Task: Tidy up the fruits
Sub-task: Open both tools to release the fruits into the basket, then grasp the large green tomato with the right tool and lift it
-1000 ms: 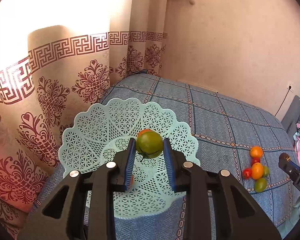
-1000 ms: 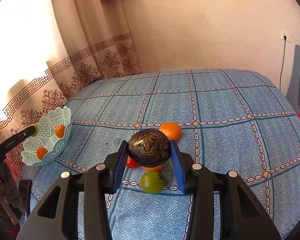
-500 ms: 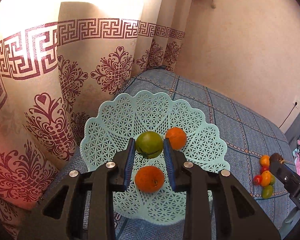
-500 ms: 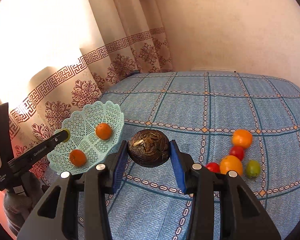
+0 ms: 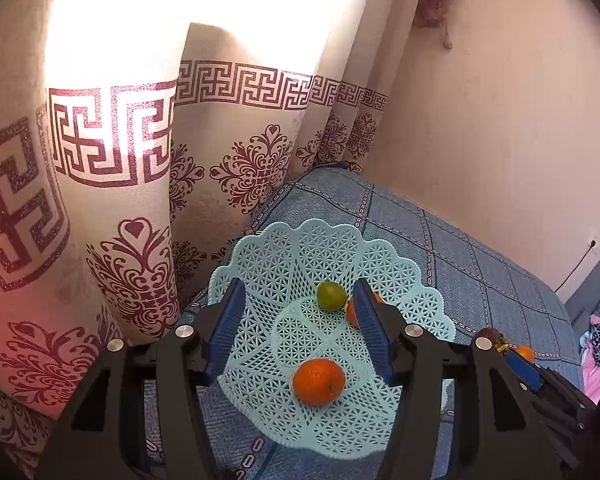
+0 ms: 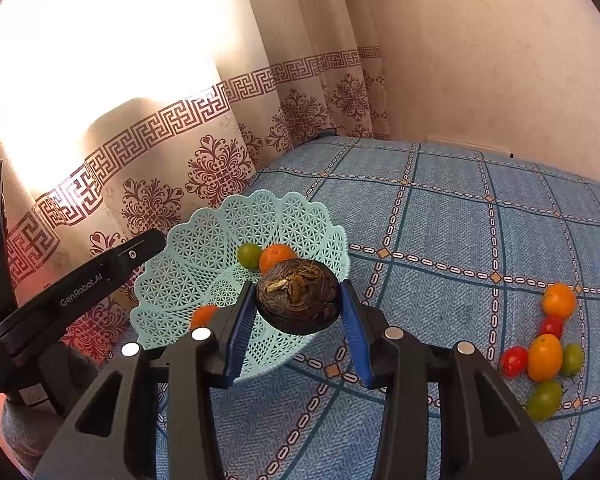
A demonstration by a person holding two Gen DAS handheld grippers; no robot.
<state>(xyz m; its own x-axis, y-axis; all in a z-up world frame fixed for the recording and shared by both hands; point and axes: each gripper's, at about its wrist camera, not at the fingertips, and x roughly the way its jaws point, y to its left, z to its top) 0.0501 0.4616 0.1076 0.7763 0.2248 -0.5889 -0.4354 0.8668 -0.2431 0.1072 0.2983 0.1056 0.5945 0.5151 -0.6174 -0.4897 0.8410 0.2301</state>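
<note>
Item: fruit sorting, delivery step, with the basket as landmark. Nearest to us, our right gripper (image 6: 297, 312) pinches the dark brown fruit (image 6: 297, 298) between its blue pads, one on each side, the fruit held above the basket's near rim and, as far as we can judge, not resting on anything. Our left gripper (image 5: 300, 328) hangs over the basket's middle with its jaws spread wide and nothing between them. We judge the step in hand to be carrying the dark fruit in; the next move calls for lowering it onto a bare patch of the basket floor, clear of the fruit already there, and parting the jaws gently so that it does not roll, with our left gripper drawn aside to leave room. Container: one pale green lattice basket (image 5: 400, 276) with a scalloped rim, standing on the blue checked bedspread (image 6: 460, 216) close to the patterned curtain (image 5: 139, 160). Contents, near to far in the left wrist view: one orange (image 5: 319, 381) on the near side of the floor; one green fruit (image 5: 331, 296) toward the far side; a second orange (image 5: 352, 312) just beside it, partly hidden behind a gripper finger. Outside the basket, well apart to its right on the bedspread: a loose cluster (image 6: 548, 344) of orange, red and green fruit, not yet gathered. Farthest, behind the basket: the plain wall (image 6: 500, 60).
</note>
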